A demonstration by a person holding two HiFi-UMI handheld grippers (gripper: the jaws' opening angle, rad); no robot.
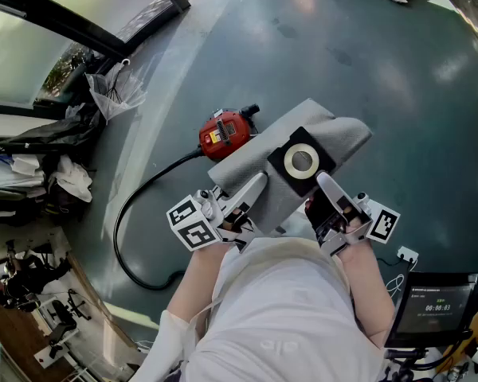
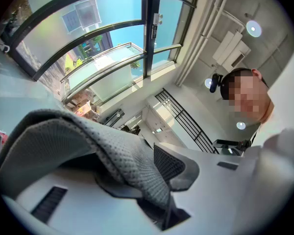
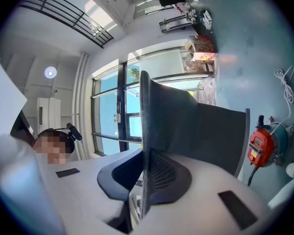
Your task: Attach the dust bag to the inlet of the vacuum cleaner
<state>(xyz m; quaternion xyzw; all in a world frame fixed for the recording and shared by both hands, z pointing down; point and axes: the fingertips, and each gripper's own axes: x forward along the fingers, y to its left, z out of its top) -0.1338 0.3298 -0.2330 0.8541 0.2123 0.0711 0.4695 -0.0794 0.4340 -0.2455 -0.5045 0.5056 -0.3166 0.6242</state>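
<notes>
— Head view?
— The dust bag [image 1: 251,159] is held up over the floor [image 1: 342,46] (the red vacuum cleaner [image 1: 225,134] lies just beyond it).
— Left gripper view?
— The left gripper [image 2: 161,180] is clamped on grey fabric.
— Right gripper view?
— The right gripper [image 3: 144,175] pinches the bag's edge tight.

Vacuum cleaner [image 1: 225,134]: right side hidden behind dust bag [image 1: 328,130]. Black cable [image 1: 131,213]: end lost behind the person's left forearm [image 1: 197,270]. Screen [image 1: 432,307]: readout too small to read. In left gripper view, vacuum cleaner cut by left edge.
</notes>
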